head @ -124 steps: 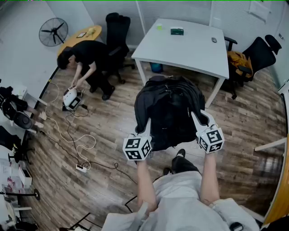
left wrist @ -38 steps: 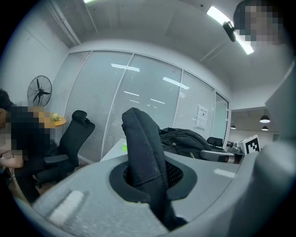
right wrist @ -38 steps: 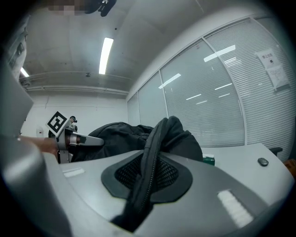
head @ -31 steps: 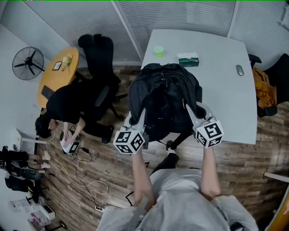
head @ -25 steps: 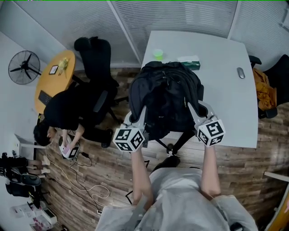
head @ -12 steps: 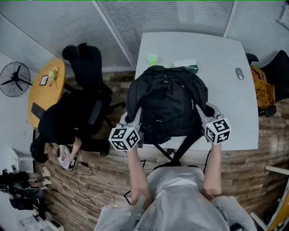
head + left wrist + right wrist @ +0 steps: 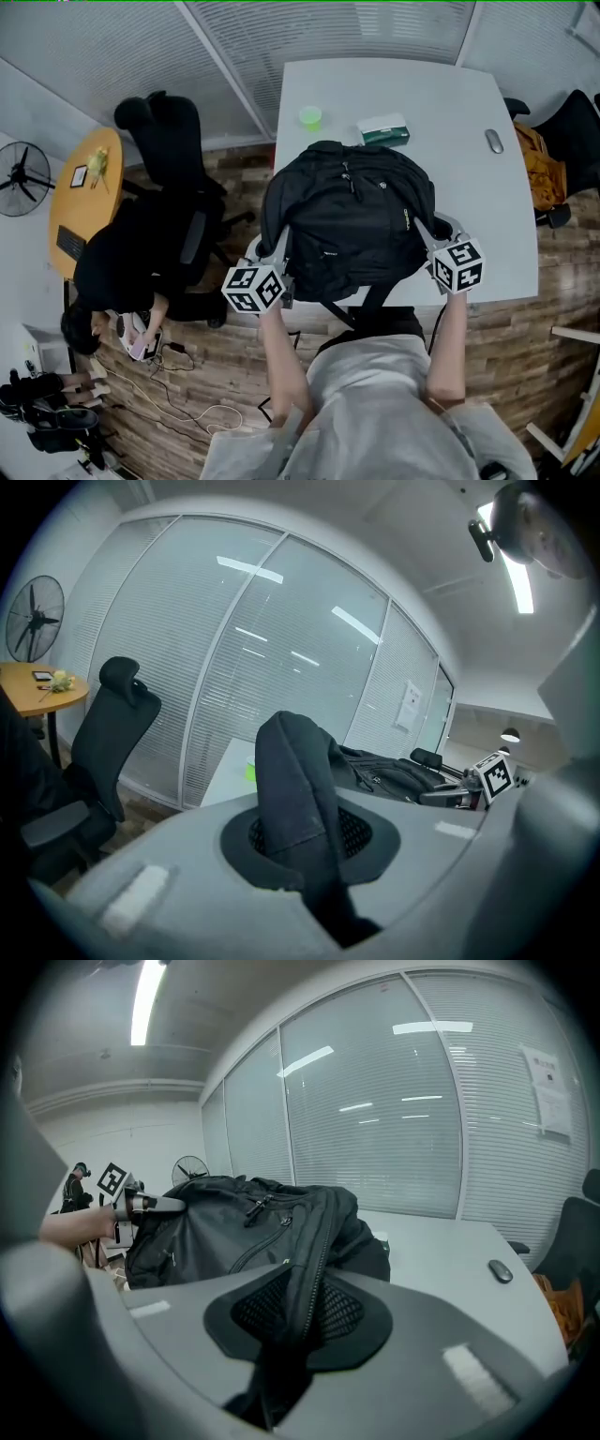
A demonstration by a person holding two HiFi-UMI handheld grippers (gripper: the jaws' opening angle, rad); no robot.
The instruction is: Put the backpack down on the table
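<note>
A black backpack [image 7: 352, 220] rests on the near part of the white table [image 7: 469, 103], with its straps hanging over the front edge. My left gripper [image 7: 274, 246] pinches a fold of the pack's left side [image 7: 295, 780]. My right gripper [image 7: 427, 227] pinches a zippered fold on its right side [image 7: 309, 1241]. Both sets of jaws are opening slightly, and the fabric is still pressed between the pads in each gripper view. The other gripper's marker cube shows across the pack in each of those views.
On the table behind the pack stand a green cup [image 7: 310, 116], a green box [image 7: 382, 130] and a mouse [image 7: 494, 141]. A black office chair [image 7: 164, 141] and a crouching person [image 7: 122, 272] are to the left. A chair with an orange bag [image 7: 534, 150] is on the right.
The backpack and both grippers moved forward over the table and sank. The pack now sits on the tabletop rather than hanging in front of it.
</note>
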